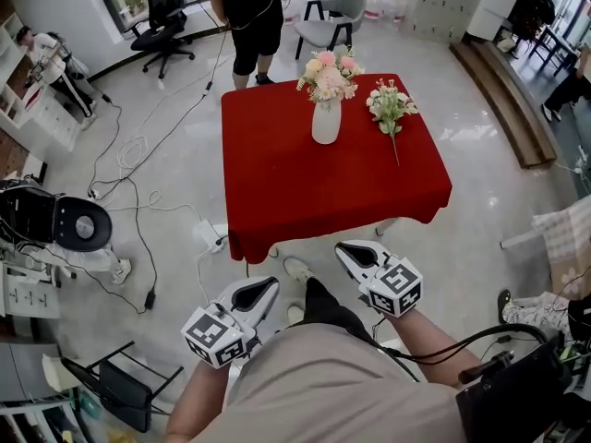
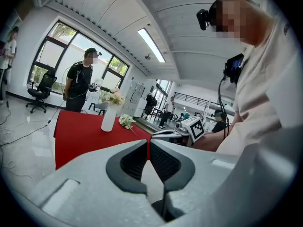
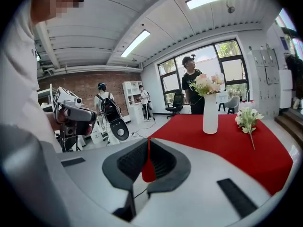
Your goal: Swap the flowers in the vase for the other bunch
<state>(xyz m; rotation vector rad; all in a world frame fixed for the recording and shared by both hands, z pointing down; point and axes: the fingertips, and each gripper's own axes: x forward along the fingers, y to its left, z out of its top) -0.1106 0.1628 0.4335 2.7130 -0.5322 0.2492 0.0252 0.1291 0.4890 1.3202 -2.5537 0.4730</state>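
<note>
A white vase (image 1: pixel 326 121) holding a pink and cream bunch (image 1: pixel 329 74) stands upright on the red table (image 1: pixel 305 183). A second bunch of white flowers (image 1: pixel 389 105) lies on the cloth to its right. Both grippers hover well short of the table's near edge, close to my body. My left gripper (image 1: pixel 269 286) is shut with nothing in it. My right gripper (image 1: pixel 344 249) is shut and empty too. The vase (image 3: pixel 210 113) and the loose bunch (image 3: pixel 247 118) show ahead in the right gripper view, and the vase (image 2: pixel 109 117) in the left gripper view.
A person in black (image 1: pixel 247 17) stands behind the table. Cables (image 1: pixel 138 210) trail over the floor at left, beside a black device (image 1: pixel 55 221). Office chairs (image 1: pixel 162 17) and a grey chair (image 1: pixel 332 21) stand at the back. A wooden step (image 1: pixel 503 100) runs along the right.
</note>
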